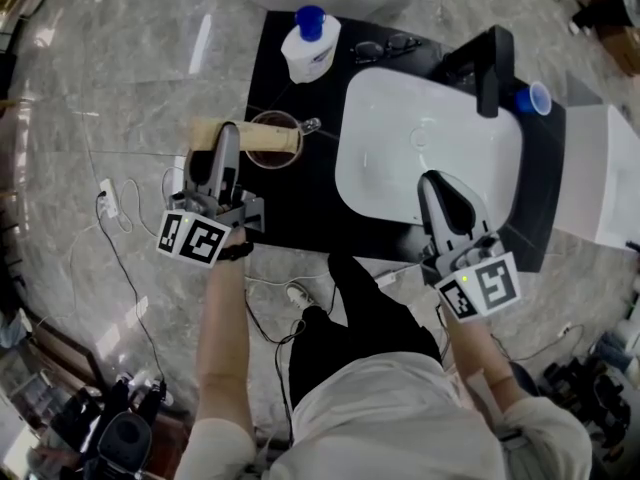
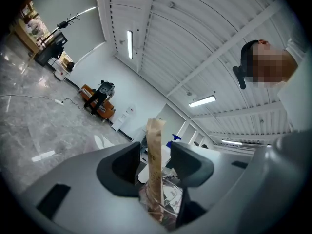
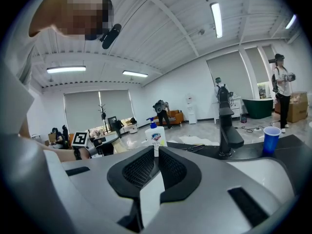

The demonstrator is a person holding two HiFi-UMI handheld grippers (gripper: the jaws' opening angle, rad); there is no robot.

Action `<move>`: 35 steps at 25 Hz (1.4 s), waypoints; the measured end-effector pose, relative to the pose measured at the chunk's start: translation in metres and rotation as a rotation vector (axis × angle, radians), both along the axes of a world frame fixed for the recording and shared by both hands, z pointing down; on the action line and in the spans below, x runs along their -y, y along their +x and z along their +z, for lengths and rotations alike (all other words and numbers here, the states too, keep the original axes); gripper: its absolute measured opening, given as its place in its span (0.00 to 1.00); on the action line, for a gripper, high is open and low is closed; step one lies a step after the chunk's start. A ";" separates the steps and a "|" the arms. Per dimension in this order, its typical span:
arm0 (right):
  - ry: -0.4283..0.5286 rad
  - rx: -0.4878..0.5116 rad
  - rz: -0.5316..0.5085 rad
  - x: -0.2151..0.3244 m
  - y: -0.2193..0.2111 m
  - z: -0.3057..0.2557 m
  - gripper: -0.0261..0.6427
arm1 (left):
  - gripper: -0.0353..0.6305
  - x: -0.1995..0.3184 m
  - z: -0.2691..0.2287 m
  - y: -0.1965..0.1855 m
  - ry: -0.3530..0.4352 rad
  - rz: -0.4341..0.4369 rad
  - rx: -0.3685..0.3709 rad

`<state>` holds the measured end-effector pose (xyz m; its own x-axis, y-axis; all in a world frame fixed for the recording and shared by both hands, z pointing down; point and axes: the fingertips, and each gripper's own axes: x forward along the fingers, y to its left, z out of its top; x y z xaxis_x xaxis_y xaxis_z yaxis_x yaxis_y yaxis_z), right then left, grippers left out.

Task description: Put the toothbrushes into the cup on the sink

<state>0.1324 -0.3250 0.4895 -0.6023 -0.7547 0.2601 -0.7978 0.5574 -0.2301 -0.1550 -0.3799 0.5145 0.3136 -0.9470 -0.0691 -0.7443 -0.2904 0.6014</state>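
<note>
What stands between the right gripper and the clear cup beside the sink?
The left gripper hangs right over the clear cup, its jaws open around the paper-wrapped toothbrush in it. Otherwise only sink rim and black counter lie between.

Bright, even indoor light from white ceiling strip lamps [image 3: 216,18]. Glare streaks on glossy grey marble floor [image 1: 90,98], left of the black desk [image 1: 300,203]. Gripper views: heavy fisheye bending, dark vignetted corners, near dark fingers [image 2: 122,167] soft.
</note>
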 end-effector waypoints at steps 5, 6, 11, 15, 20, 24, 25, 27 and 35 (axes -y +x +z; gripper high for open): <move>0.017 -0.001 0.014 -0.008 0.004 -0.010 0.11 | 0.37 -0.005 -0.005 -0.002 -0.014 -0.003 0.024; 0.022 0.000 0.016 -0.010 0.004 -0.012 0.11 | 0.37 -0.007 -0.006 -0.003 -0.015 -0.007 0.030; 0.043 0.008 0.021 -0.019 0.000 -0.027 0.11 | 0.39 -0.018 -0.015 -0.011 -0.024 -0.026 0.051; 0.068 0.010 0.020 -0.029 -0.005 -0.043 0.11 | 0.40 -0.029 -0.030 -0.016 -0.015 -0.028 0.069; 0.105 0.020 0.022 -0.042 -0.011 -0.064 0.11 | 0.40 -0.044 -0.040 -0.016 -0.016 -0.025 0.081; 0.131 0.020 0.029 -0.057 -0.013 -0.082 0.11 | 0.40 -0.063 -0.053 -0.022 0.000 -0.046 0.072; 0.138 0.020 0.031 -0.060 -0.013 -0.086 0.11 | 0.39 -0.068 -0.058 -0.024 0.007 -0.049 0.077; 0.149 0.027 0.035 -0.068 -0.014 -0.094 0.11 | 0.36 -0.077 -0.072 -0.028 0.019 -0.055 0.100; 0.187 0.054 0.015 -0.110 -0.034 -0.125 0.11 | 0.18 -0.132 -0.090 -0.018 0.026 -0.031 0.159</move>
<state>0.0984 -0.2153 0.3643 -0.6000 -0.7958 0.0823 -0.7955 0.5825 -0.1668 -0.1725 -0.2478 0.4250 0.2931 -0.9550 -0.0452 -0.8386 -0.2795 0.4676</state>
